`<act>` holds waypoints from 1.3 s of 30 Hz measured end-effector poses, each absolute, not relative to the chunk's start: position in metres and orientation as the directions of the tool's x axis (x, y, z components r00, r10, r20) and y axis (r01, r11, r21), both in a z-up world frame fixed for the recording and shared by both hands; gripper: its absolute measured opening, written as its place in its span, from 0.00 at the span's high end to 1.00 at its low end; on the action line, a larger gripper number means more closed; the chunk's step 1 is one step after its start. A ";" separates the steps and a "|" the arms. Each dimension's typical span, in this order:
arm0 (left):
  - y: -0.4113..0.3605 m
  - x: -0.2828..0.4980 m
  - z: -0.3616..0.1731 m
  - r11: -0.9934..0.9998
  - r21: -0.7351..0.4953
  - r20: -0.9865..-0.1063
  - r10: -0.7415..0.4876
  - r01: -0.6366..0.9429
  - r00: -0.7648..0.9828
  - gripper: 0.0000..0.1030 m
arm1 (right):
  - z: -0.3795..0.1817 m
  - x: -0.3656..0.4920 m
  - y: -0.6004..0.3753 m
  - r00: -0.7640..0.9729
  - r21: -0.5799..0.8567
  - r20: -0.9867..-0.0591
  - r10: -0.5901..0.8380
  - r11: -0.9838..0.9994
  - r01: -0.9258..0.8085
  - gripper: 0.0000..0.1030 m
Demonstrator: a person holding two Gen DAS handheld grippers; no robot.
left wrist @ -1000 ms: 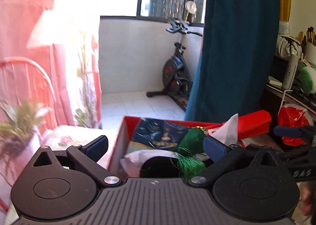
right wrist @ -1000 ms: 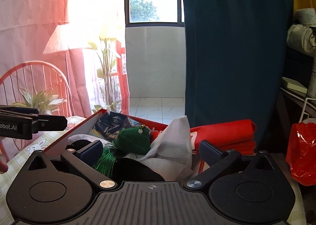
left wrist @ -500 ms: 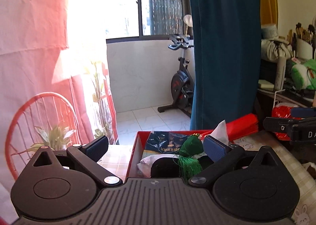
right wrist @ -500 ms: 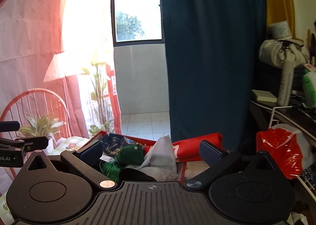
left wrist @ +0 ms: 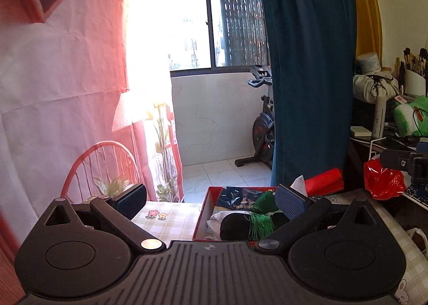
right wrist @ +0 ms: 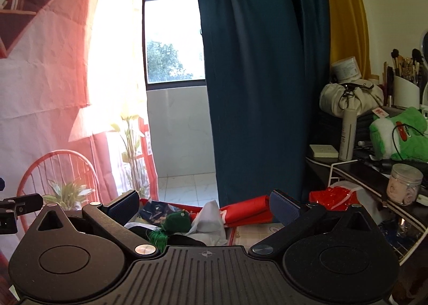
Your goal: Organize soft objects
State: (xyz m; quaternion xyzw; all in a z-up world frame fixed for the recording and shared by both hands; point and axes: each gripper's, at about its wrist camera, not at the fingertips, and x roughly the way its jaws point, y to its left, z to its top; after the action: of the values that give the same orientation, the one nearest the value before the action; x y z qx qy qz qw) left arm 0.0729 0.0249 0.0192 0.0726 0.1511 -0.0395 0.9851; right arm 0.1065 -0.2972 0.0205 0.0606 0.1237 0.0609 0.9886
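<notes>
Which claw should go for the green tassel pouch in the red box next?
Probably left: the left claw is open with the green pouch by its fingers. The right claw is open too, pouch off-center.

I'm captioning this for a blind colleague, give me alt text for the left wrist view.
The left gripper is open and empty above a checked tablecloth, short of a red box holding a green tasselled pouch and other soft items. Behind are a teal curtain and an exercise bike.

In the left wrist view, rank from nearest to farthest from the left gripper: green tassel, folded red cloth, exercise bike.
1. green tassel, in the red box, just ahead of the left gripper, right of centre.
2. folded red cloth, behind the box, right.
3. exercise bike, far back by the window.
</notes>
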 end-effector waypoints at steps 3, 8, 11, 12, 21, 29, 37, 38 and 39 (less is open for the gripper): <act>0.028 0.067 0.022 0.990 0.109 -0.291 -0.059 0.094 0.955 0.00 | 0.025 0.093 -0.296 0.964 0.120 -0.229 0.132 0.987 -0.106 0.00; 0.025 0.061 0.023 0.990 0.127 -0.277 -0.027 0.065 0.960 0.00 | 0.027 0.086 -0.298 0.964 0.122 -0.227 0.138 0.986 -0.112 0.00; 0.025 0.061 0.022 0.990 0.127 -0.279 -0.031 0.069 0.960 0.00 | 0.024 0.085 -0.299 0.963 0.122 -0.235 0.131 0.987 -0.104 0.00; 0.025 0.061 0.021 0.990 0.127 -0.280 -0.031 0.069 0.959 0.00 | 0.023 0.086 -0.300 0.962 0.126 -0.239 0.130 0.987 -0.102 0.00; 0.027 0.060 0.020 0.990 0.122 -0.286 -0.036 0.074 0.958 0.00 | 0.019 0.085 -0.302 0.958 0.134 -0.251 0.135 0.986 -0.104 0.00; 0.031 0.060 0.018 0.990 0.116 -0.290 -0.041 0.078 0.956 0.00 | 0.019 0.084 -0.299 0.958 0.124 -0.253 0.135 0.987 -0.106 0.00; 0.033 0.061 0.017 0.991 0.102 -0.298 -0.050 0.084 0.953 0.00 | 0.019 0.084 -0.296 0.956 0.115 -0.256 0.142 0.987 -0.116 0.00; 0.033 0.061 0.017 0.991 0.101 -0.299 -0.051 0.085 0.953 0.00 | 0.019 0.084 -0.296 0.956 0.116 -0.256 0.143 0.986 -0.116 0.00; 0.033 0.060 0.017 0.991 0.100 -0.299 -0.052 0.086 0.953 0.00 | 0.019 0.084 -0.295 0.956 0.116 -0.257 0.143 0.986 -0.116 0.00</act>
State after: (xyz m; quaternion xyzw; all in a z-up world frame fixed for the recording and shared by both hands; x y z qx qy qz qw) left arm 0.0602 0.0326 0.0166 0.0561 0.1494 -0.0351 0.9866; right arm 0.0842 -0.2950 0.0187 0.0497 0.1336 0.0656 0.9876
